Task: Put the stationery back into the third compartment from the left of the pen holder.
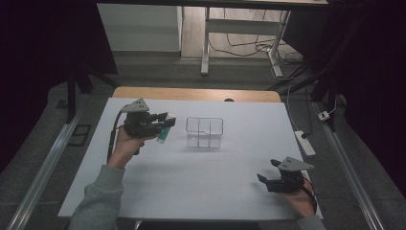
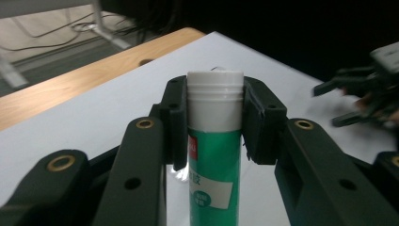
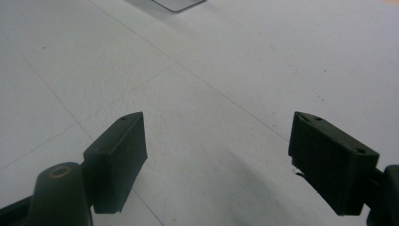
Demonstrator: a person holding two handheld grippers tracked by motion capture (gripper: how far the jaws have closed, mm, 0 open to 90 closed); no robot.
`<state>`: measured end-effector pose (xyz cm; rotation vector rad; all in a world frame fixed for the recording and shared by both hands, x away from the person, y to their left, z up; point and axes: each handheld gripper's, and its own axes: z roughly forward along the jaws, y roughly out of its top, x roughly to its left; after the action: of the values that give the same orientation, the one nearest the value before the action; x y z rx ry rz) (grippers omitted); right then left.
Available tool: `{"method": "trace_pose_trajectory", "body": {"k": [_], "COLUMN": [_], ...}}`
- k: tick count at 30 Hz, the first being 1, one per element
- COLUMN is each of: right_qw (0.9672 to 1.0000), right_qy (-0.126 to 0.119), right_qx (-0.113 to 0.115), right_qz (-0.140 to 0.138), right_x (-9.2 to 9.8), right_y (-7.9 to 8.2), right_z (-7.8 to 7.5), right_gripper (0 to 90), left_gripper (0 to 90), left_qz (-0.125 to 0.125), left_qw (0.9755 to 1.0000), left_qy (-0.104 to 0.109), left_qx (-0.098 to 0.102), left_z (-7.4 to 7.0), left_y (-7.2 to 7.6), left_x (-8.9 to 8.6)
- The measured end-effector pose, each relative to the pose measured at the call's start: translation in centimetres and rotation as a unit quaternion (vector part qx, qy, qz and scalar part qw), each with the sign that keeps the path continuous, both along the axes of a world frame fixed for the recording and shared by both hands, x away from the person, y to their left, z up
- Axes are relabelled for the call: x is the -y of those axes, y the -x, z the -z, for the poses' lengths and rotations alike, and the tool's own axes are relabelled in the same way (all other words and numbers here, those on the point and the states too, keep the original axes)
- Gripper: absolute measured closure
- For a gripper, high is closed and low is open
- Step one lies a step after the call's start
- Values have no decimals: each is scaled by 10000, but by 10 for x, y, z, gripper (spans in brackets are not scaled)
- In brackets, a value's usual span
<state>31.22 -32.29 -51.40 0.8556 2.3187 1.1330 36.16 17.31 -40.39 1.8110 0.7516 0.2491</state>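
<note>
We saw a white table (image 1: 191, 182) with a wooden edge (image 1: 196, 94) at its far side. Beyond it stood a white desk frame (image 1: 207, 43), with loose cables (image 1: 249, 48) and a power strip (image 1: 305, 142) on the floor.

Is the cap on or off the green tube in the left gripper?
On. The white cap sits on the green tube, which the left gripper clamps just below it.

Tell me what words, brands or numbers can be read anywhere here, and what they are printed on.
Nothing reads clearly.
Green tube with a white cap, held in the left gripper: a small red brand mark at its left edge, too cut off to read.
Same tube, white label panel lower down: green characters, too blurred to read.
Clear plastic organiser and white table sheet: no lettering seen.
</note>
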Motion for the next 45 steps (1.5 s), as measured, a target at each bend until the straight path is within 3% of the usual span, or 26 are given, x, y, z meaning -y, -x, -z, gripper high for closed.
{"method": "trace_pose_trajectory", "body": {"k": [9,22,30,45], "right_qw": [10000,10000,10000,10000], "right_qy": [-2,-59,-69,-78], "right_qx": [25,51,65,47], "right_qz": [9,14,3,5], "right_x": [0,0,1,1], "right_y": [1,1,2,1], "right_z": [-1,-1,-3,-2], "right_gripper": [192,191,191,191], "left_gripper": [642,642,642,641], "left_qz": [-116,-21,39,38], "left_qw": [9993,9993,9996,9998], "left_qy": [-303,-252,-146,-150], "left_qx": [167,262,226,148], "left_z": [-2,-3,-4,1], "left_y": [1,-5,-17,-39], "left_x": [10,28,43,67]}}
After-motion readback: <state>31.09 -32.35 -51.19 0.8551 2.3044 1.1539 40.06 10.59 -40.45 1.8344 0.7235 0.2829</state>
